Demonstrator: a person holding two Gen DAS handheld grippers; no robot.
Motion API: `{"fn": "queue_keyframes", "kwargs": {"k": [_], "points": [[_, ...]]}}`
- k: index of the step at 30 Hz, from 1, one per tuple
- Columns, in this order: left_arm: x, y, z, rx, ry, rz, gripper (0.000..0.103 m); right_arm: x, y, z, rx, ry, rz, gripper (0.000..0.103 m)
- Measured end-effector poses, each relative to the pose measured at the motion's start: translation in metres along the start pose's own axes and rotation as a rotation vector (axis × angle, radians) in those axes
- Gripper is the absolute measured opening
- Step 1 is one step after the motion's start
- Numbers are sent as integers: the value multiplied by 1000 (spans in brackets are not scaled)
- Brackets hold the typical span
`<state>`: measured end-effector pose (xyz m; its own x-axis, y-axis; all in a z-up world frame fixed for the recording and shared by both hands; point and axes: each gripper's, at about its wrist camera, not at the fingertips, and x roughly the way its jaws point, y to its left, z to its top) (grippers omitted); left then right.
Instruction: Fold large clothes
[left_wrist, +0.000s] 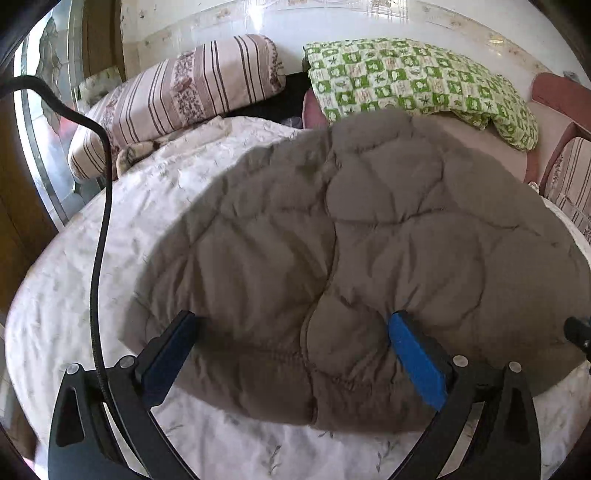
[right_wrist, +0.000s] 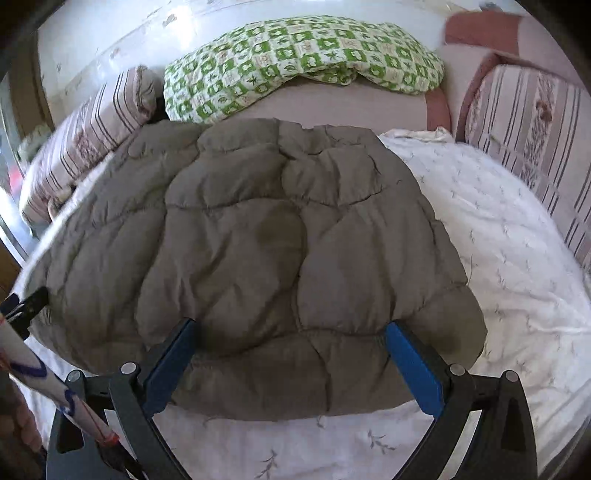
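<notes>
Both grippers same build: black angular finger arms with triangular cutouts, blue pads on the inner finger faces, round silver screw heads at the pivots. Left gripper has a black cable looping down its left side to the frame. Beside the right gripper at lower left there's a white rod with blue squiggle markings and thin red lines.

Both wrist views look forward and down along open fingers, close over the near hem of the jacket on the bed. Both face the pillows at the head; the left view sits further left, the right further right
</notes>
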<state>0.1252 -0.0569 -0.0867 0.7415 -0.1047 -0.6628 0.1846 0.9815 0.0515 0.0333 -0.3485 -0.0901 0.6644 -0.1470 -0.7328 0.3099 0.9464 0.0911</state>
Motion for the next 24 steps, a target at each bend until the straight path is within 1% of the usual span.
{"fn": "queue_keyframes", "kwargs": {"k": [2, 4, 7, 10, 13, 15, 17, 21, 22, 24], "points": [[0, -2, -5, 21, -28, 2, 103, 5, 1, -2, -3, 15, -12, 103], [-1, -2, -6, 32, -31, -5, 103, 12, 3, -4, -16, 48, -28, 103], [-3, 1, -7, 23, -26, -28, 103, 14, 1, -5, -4, 41, -26, 103], [-6, -1, -7, 22, -8, -14, 103, 16, -2, -6, 22, 42, -15, 103], [-8, -4, -6, 12, 30, 8, 103, 15, -1, -9, 26, 39, 1, 103], [-11, -2, -4, -1, 65, -10, 103, 7, 0, -10, 24, 13, 7, 103], [-18, 1, -2, -7, 98, -37, 103, -10, 3, -14, 16, -55, 14, 103], [-54, 4, -11, -3, 27, 5, 103, -39, 15, -18, -29, -148, -14, 103], [-61, 3, -12, 4, 25, 10, 103, -48, 20, -18, -40, -169, -26, 103], [-84, 0, -19, 24, -9, 37, 103, -65, 29, -21, -45, -198, -20, 103]]}}
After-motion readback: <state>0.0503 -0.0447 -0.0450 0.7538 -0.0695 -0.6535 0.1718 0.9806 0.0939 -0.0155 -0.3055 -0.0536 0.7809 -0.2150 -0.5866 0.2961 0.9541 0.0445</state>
